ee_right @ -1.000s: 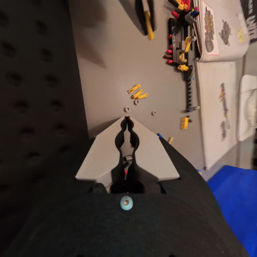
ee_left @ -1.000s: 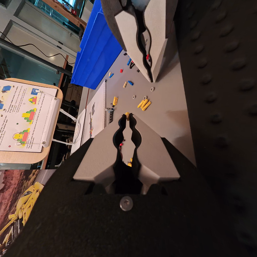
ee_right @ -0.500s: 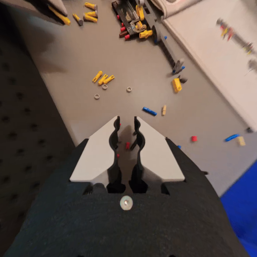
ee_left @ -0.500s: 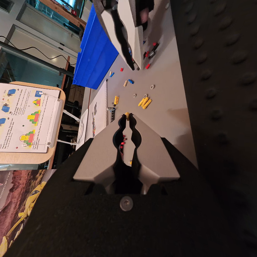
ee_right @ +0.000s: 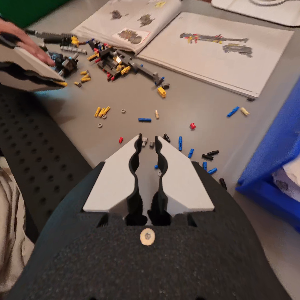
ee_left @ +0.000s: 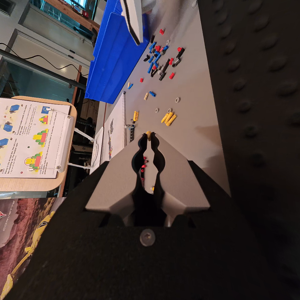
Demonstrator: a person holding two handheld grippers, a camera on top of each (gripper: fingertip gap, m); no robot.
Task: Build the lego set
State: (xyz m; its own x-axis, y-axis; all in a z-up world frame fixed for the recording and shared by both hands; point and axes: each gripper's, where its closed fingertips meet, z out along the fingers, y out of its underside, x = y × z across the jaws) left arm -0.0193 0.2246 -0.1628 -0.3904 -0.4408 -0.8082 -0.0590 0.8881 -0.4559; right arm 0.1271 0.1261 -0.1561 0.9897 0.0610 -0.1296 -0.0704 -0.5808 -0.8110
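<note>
My left gripper (ee_left: 148, 134) is shut on a small yellow pin (ee_left: 148, 136) and holds it above the grey table. It shows at the left of the right wrist view (ee_right: 62, 83), the yellow pin (ee_right: 62, 84) at its tip, beside the partly built grey and yellow assembly (ee_right: 113, 64). My right gripper (ee_right: 147, 137) is open and empty, low over two small grey pegs (ee_right: 144, 140) among loose blue pins (ee_right: 180, 142), black pins and red pins. In the left wrist view it is only a blurred finger at the top (ee_left: 134, 24).
An open instruction booklet (ee_right: 211, 53) lies at the back. A blue bin (ee_right: 272, 165) stands at the right, also in the left wrist view (ee_left: 113, 65). Three yellow pins (ee_right: 102, 112) and grey rings lie mid-table. A black perforated mat (ee_right: 32, 146) borders the table. An instruction card on a stand (ee_left: 32, 138) is left.
My right gripper has opened and swung away from the left one, down towards the pile of loose pins near the blue bin. My left gripper keeps hold of the yellow pin, almost still.
</note>
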